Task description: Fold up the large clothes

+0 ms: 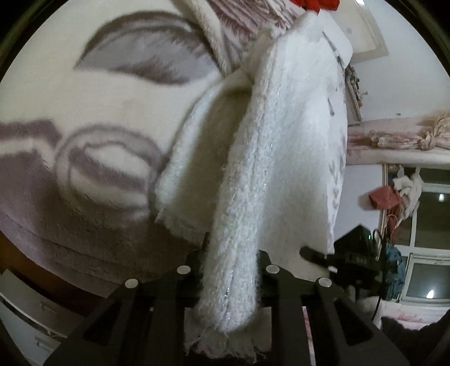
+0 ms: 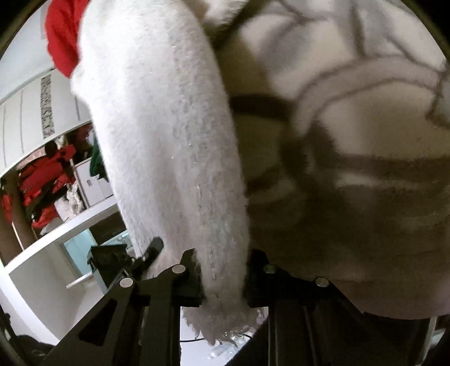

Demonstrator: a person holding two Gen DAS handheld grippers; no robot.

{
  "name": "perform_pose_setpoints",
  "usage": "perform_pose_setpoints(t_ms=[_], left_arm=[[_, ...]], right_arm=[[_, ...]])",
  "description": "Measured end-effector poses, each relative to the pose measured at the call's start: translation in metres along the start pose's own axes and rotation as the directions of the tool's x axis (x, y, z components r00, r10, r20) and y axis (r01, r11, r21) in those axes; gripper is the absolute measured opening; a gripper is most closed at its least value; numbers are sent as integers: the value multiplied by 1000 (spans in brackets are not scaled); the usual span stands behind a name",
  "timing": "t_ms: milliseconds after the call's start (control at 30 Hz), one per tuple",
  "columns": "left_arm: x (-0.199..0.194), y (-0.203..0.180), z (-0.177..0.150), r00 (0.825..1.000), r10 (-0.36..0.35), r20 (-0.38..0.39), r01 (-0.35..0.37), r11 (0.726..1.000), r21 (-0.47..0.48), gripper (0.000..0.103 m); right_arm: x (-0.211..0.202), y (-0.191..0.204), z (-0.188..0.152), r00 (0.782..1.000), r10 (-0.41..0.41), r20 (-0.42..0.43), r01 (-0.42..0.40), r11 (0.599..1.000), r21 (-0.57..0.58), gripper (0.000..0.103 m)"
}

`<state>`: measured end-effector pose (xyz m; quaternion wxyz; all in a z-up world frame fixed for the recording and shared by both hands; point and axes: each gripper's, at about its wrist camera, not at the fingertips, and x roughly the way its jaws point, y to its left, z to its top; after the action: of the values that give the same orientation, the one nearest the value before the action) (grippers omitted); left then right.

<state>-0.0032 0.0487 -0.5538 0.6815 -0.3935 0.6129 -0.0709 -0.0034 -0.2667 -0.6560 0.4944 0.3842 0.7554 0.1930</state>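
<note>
A fluffy white knitted garment (image 1: 270,157) hangs in front of the left wrist camera. My left gripper (image 1: 230,267) is shut on a thick fold of it, and its frayed edge hangs below the jaws. In the right wrist view the same white garment (image 2: 168,140) runs up from my right gripper (image 2: 222,270), which is shut on another bunched fold. The garment is lifted above a cream blanket with a grey-purple leaf pattern (image 1: 84,140), also seen in the right wrist view (image 2: 351,140). The other gripper shows as a black shape beside the garment in each view (image 1: 351,253) (image 2: 112,261).
A red cloth (image 2: 62,36) lies at the far end of the garment, also seen in the left wrist view (image 1: 315,4). A window with hanging clothes (image 1: 407,211) is at the right. A white wardrobe with red clothes (image 2: 42,180) is at the left. A pink-striped fabric (image 1: 253,17) lies at the far end of the blanket.
</note>
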Motion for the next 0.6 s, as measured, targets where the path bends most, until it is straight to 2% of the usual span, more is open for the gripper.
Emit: perform_pose_setpoints(t_ms=[100, 133, 167, 267, 333, 367, 400, 433, 600], left_arm=[[28, 13, 18, 999, -9, -37, 8, 999, -32, 22], [35, 18, 24, 998, -22, -57, 19, 999, -47, 26], [39, 23, 28, 997, -31, -72, 27, 998, -54, 28], [49, 31, 35, 992, -64, -109, 57, 996, -65, 31], [46, 23, 35, 995, -45, -94, 43, 999, -29, 30], [40, 22, 32, 996, -36, -85, 35, 999, -16, 26], [34, 16, 29, 997, -32, -67, 32, 999, -5, 19], [29, 12, 27, 997, -38, -63, 38, 999, -3, 13], [-20, -30, 25, 994, -109, -24, 110, 994, 28, 9]], right_arm=[[1, -12, 14, 999, -42, -25, 43, 999, 25, 33], [7, -14, 19, 998, -58, -37, 60, 997, 41, 44], [8, -18, 22, 997, -74, -37, 76, 996, 44, 47], [20, -19, 26, 998, -41, -39, 43, 998, 45, 52], [22, -22, 25, 999, -15, -47, 18, 999, 48, 52], [18, -26, 25, 999, -10, -41, 12, 999, 41, 48], [19, -25, 25, 1000, -12, -29, 13, 999, 36, 40], [17, -22, 22, 1000, 7, -26, -6, 1000, 29, 25], [3, 28, 2, 993, 116, -35, -116, 993, -10, 20]])
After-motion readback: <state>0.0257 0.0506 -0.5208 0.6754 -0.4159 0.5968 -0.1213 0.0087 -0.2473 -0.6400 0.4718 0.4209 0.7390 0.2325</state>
